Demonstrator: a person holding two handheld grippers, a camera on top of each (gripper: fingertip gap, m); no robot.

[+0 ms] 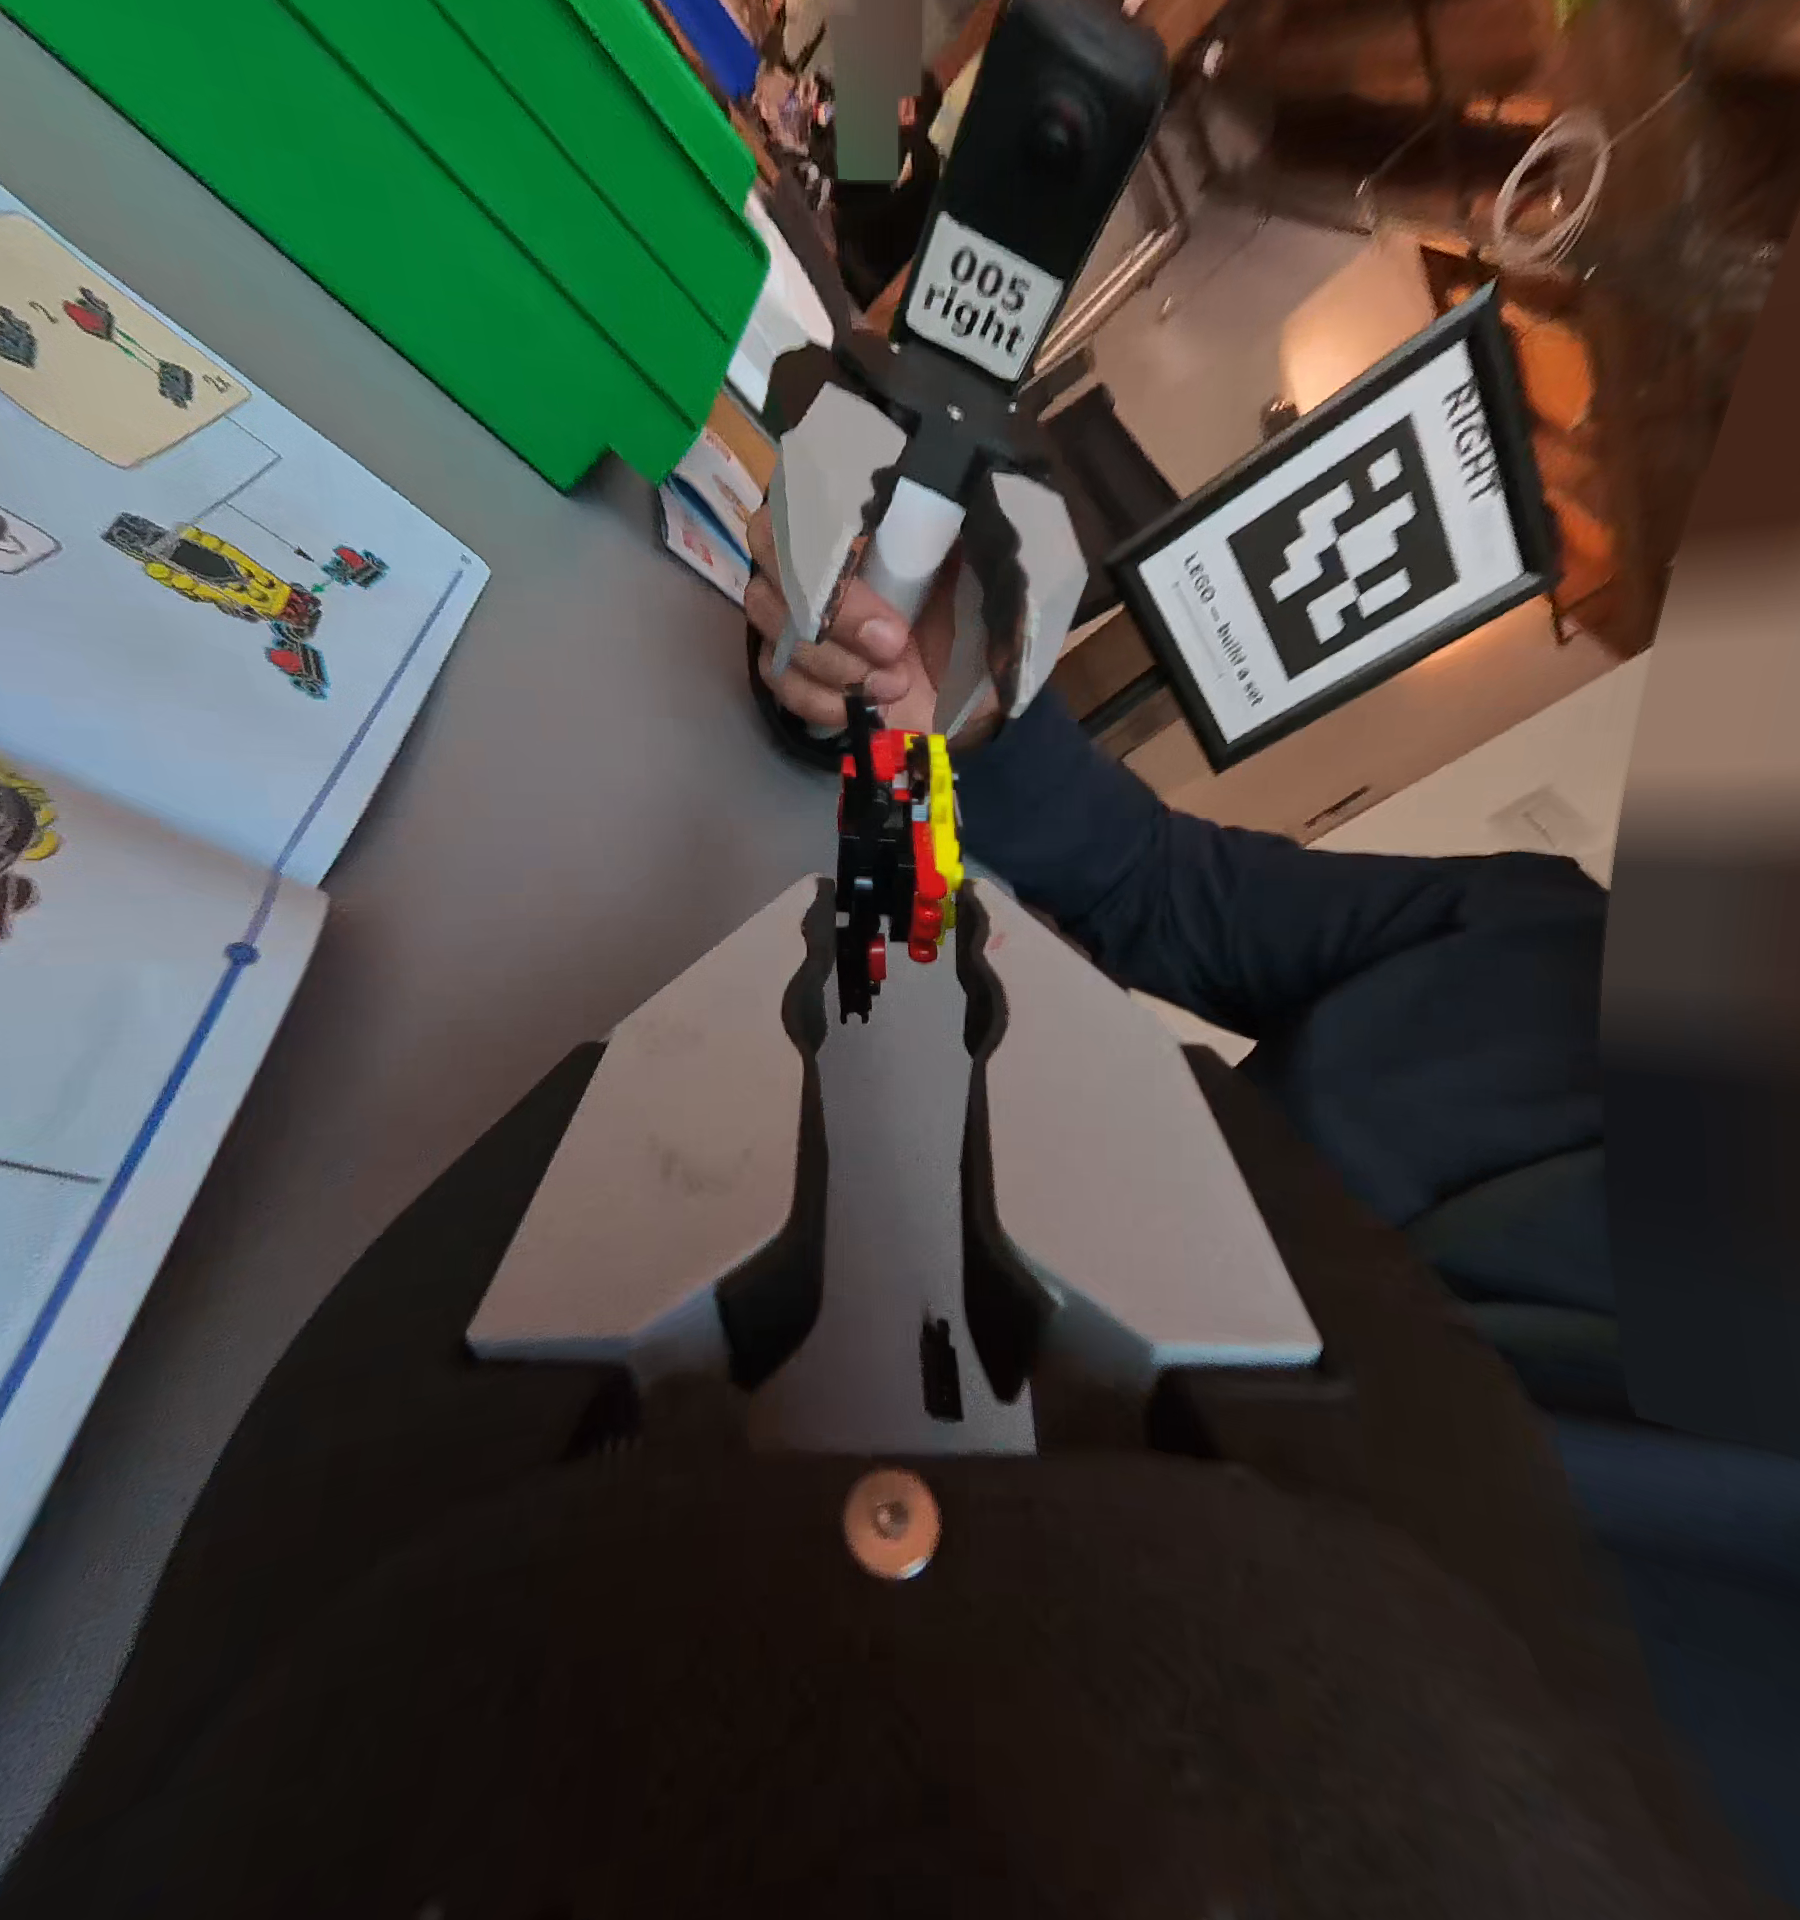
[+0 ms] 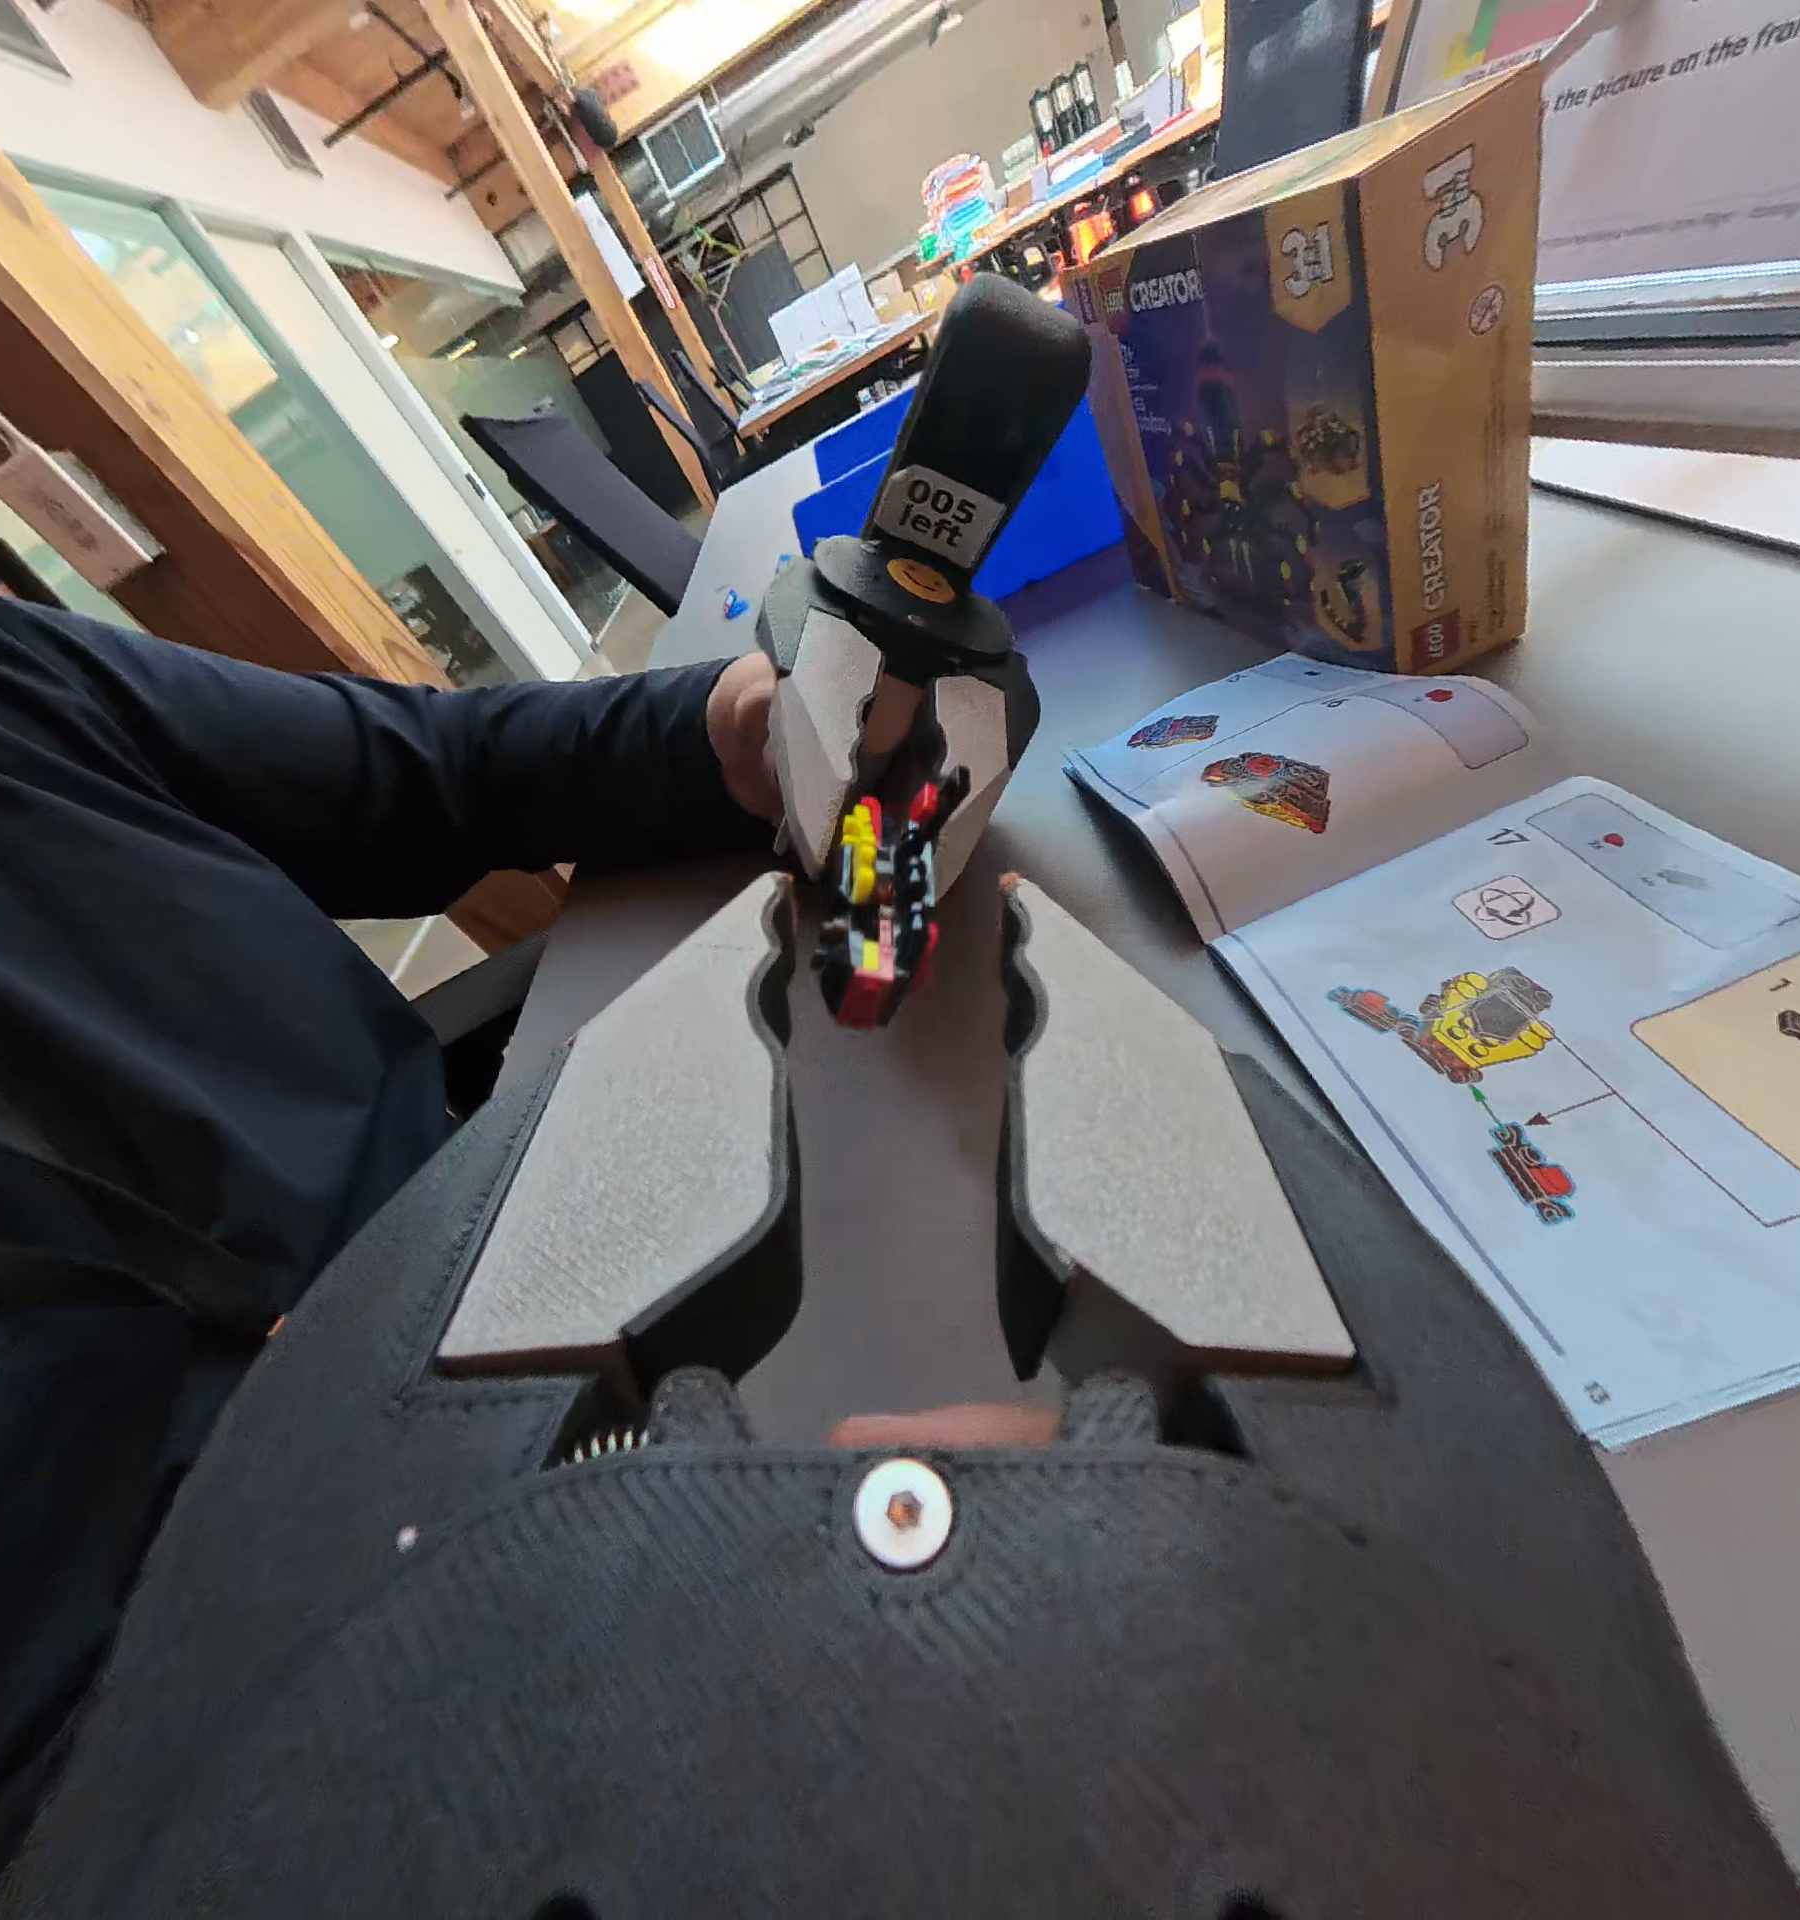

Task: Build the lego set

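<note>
The grey table [image 2: 1654, 665] carries the largest items: a stack of green bins [image 1: 439, 229], a blue bin [image 2: 1041, 520] and the opened set box [image 2: 1332, 436] standing upright at the far side. The instruction booklet [image 2: 1561, 1091] lies open beside the work area, showing a step where a small red and black sub-assembly joins a yellow body.

The left gripper [image 1: 891, 914] is closed narrowly on the partly built model [image 1: 896, 852], a compact cluster of black, red and yellow bricks held clear of the table, between the two tools. The right gripper [image 2: 901, 894] faces it with its jaws moderately wide and nothing between them; the model's near end sits just inside its fingertips, apparently untouched.

Assessment: the build is partway. A core exists, but it looks smaller than the pictured stage. No loose bricks are visible, so remaining parts cannot be counted.
</note>
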